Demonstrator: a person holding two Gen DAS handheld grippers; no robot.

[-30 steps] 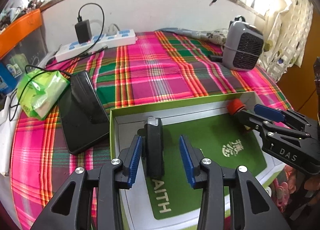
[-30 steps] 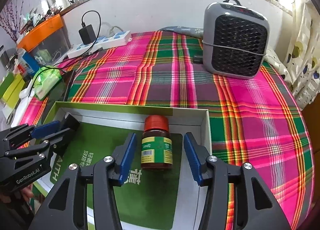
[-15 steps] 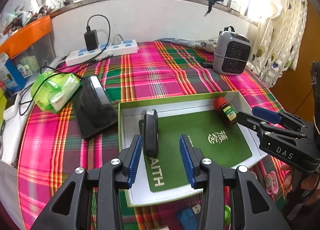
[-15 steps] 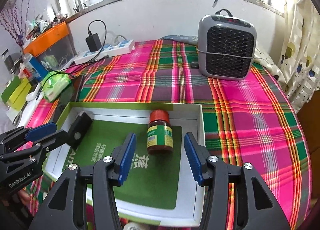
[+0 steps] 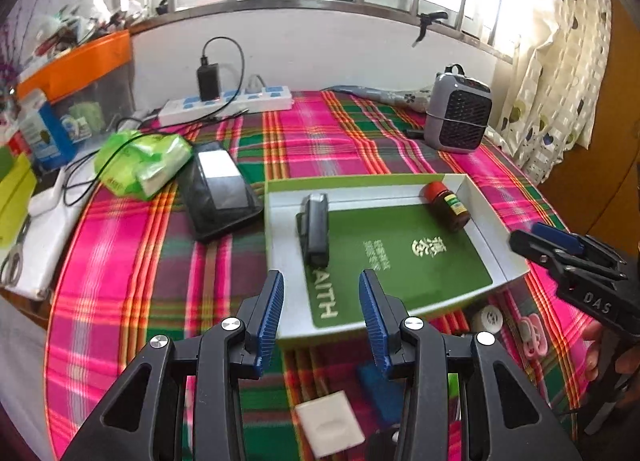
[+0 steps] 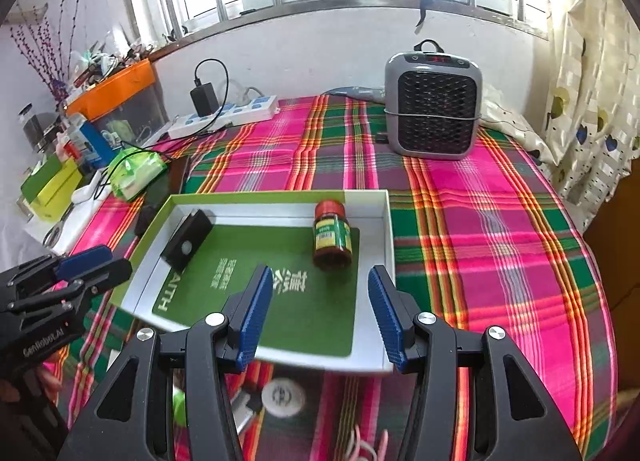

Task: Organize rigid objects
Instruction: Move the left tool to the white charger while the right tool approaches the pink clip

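Observation:
A shallow box [image 5: 360,182] with a green lining lies on the plaid cloth. Inside it at the left lies a flat black device [image 5: 314,229], and at the right a brown jar with a red lid [image 5: 448,207] lies on its side. My left gripper [image 5: 321,293] hangs open and empty over the box's near edge. In the right wrist view the same jar [image 6: 331,235] and black device [image 6: 187,239] lie in the box [image 6: 260,197], ahead of my right gripper [image 6: 320,293], which is open with nothing between its pads.
Small loose items lie in front of the box: a white square piece [image 5: 330,423], a blue block [image 5: 380,385], a white round disc [image 6: 282,395]. A grey heater [image 6: 434,105], a power strip [image 5: 228,103], a black tablet [image 5: 220,189] and a green tissue pack [image 5: 140,161] stand around.
Both grippers have drawn back and upward from the box. The black device and the jar stay lying in it, no longer between the pads.

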